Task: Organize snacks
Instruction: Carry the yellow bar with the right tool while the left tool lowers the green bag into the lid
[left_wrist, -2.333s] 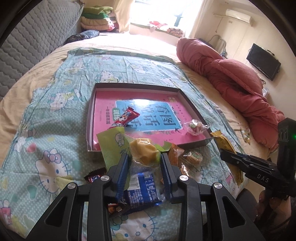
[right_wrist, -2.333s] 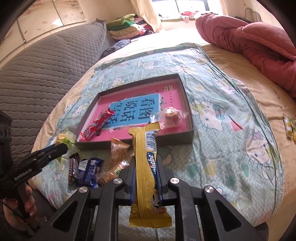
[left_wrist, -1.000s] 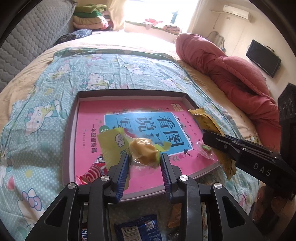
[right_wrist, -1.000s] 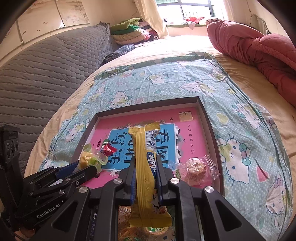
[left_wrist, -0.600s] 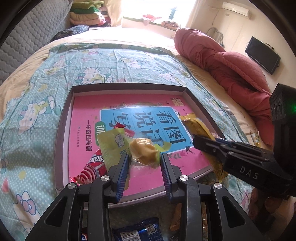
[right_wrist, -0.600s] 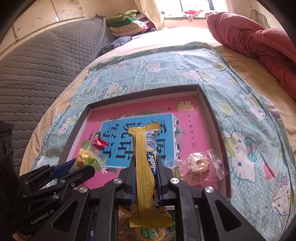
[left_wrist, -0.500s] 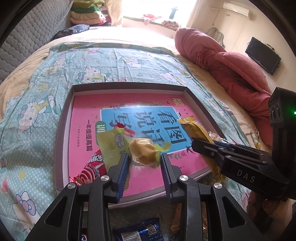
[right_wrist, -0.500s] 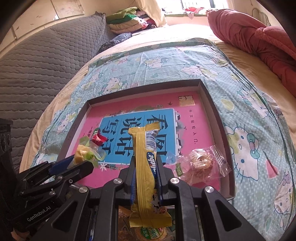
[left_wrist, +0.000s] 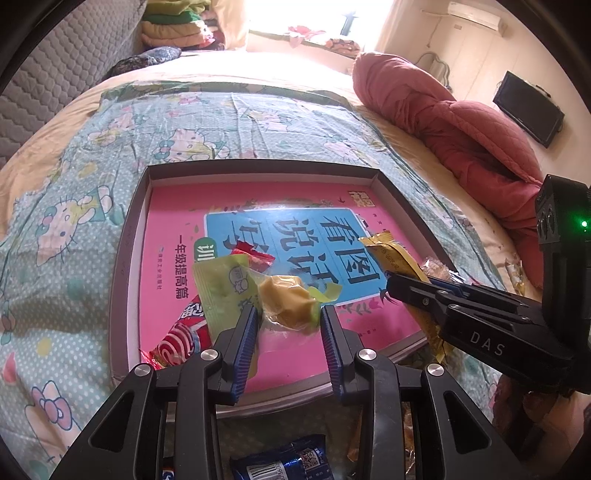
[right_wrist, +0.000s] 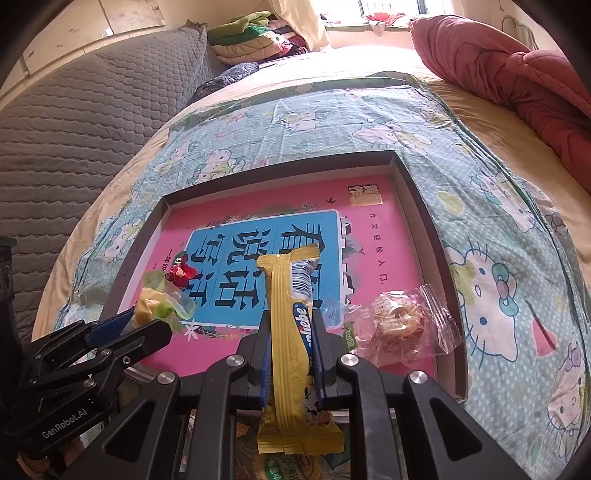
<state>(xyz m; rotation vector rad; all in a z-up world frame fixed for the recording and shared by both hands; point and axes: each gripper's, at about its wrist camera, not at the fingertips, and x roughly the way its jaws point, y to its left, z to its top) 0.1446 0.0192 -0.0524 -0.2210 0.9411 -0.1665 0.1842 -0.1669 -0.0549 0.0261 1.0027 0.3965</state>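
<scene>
Both tools are hanging over the near edge of the box lid (left_wrist: 133, 236), each one loaded. The left tool (left_wrist: 289, 314) is pinching a clear-wrapped yellow cake (left_wrist: 286, 301) with a green end to its packet, its jaws partly spread around the bulk of it. Directly beneath and just beyond its tips lies the pink floor of the lid, with a red-and-white candy packet (left_wrist: 181, 332) lying just to its left.

The right tool (right_wrist: 291, 328) is clamped tight on a long yellow wafer bar (right_wrist: 290, 321), and here is the relation that matters: the bar's long axis is running straight ahead along the fingers, so its far end is jutting out over the blue panel in the middle of the lid while its near end hangs back past the lid's near rim. Letting go here, I judge, could leave it straddling that rim; a little further forward looks safer.

Just to the right of that tool, a clear packet of biscuits (right_wrist: 399, 325) is already lying inside the lid. Beyond everything, the cartoon-print sheet (right_wrist: 369, 122) is stretching away across the bed.
</scene>
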